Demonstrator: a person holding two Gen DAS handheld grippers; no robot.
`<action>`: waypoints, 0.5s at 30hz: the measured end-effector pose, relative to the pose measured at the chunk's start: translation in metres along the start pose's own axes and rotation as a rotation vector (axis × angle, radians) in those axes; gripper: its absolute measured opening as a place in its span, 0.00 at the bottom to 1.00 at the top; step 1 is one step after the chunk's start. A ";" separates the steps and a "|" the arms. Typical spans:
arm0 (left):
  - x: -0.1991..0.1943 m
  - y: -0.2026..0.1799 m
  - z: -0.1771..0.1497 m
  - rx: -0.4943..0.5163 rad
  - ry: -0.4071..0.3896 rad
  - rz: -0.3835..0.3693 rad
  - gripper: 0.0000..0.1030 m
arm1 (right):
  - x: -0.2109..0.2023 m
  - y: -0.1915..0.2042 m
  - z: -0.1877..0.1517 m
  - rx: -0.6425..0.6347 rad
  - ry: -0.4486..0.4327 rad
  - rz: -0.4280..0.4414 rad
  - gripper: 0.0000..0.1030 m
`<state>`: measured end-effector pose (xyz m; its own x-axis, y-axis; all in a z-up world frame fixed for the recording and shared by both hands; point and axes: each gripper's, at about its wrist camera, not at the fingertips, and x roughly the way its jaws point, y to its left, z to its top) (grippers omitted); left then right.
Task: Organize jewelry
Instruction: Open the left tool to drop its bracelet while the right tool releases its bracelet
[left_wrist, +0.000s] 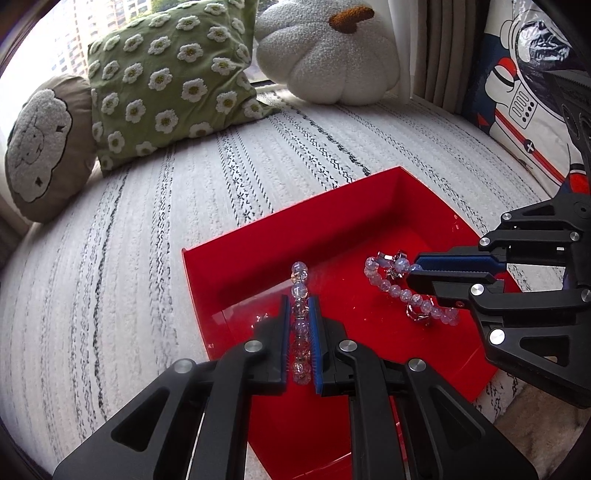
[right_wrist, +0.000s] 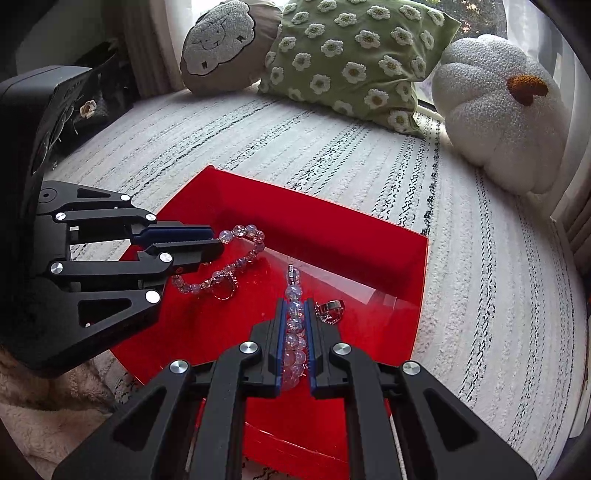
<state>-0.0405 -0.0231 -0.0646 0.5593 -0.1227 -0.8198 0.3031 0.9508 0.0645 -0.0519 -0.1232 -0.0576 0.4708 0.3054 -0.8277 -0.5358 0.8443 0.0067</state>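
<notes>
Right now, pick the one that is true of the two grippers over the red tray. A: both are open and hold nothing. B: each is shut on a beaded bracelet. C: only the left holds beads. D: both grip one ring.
B: the left gripper clamps one beaded bracelet and the right gripper clamps another bracelet, both over the red tray.

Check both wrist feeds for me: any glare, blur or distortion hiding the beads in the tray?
Left wrist: window blown out top left, fisheye bends the rug stripes, red tray floor glossy, bead bracelet sharp. Right wrist: same curvature, reflections on the tray, beaded bracelet and ring clear.
</notes>
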 end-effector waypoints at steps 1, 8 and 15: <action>0.001 -0.001 0.000 0.001 0.003 0.002 0.09 | 0.001 0.000 0.001 -0.001 0.003 0.000 0.09; 0.005 -0.003 -0.002 0.010 0.015 0.011 0.10 | 0.005 0.000 0.004 0.000 0.013 -0.004 0.09; 0.006 -0.004 -0.002 0.015 0.017 0.018 0.10 | 0.007 0.002 0.004 -0.004 0.023 -0.005 0.09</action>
<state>-0.0396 -0.0271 -0.0705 0.5516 -0.1008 -0.8280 0.3047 0.9484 0.0876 -0.0471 -0.1178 -0.0615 0.4577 0.2909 -0.8402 -0.5360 0.8442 0.0003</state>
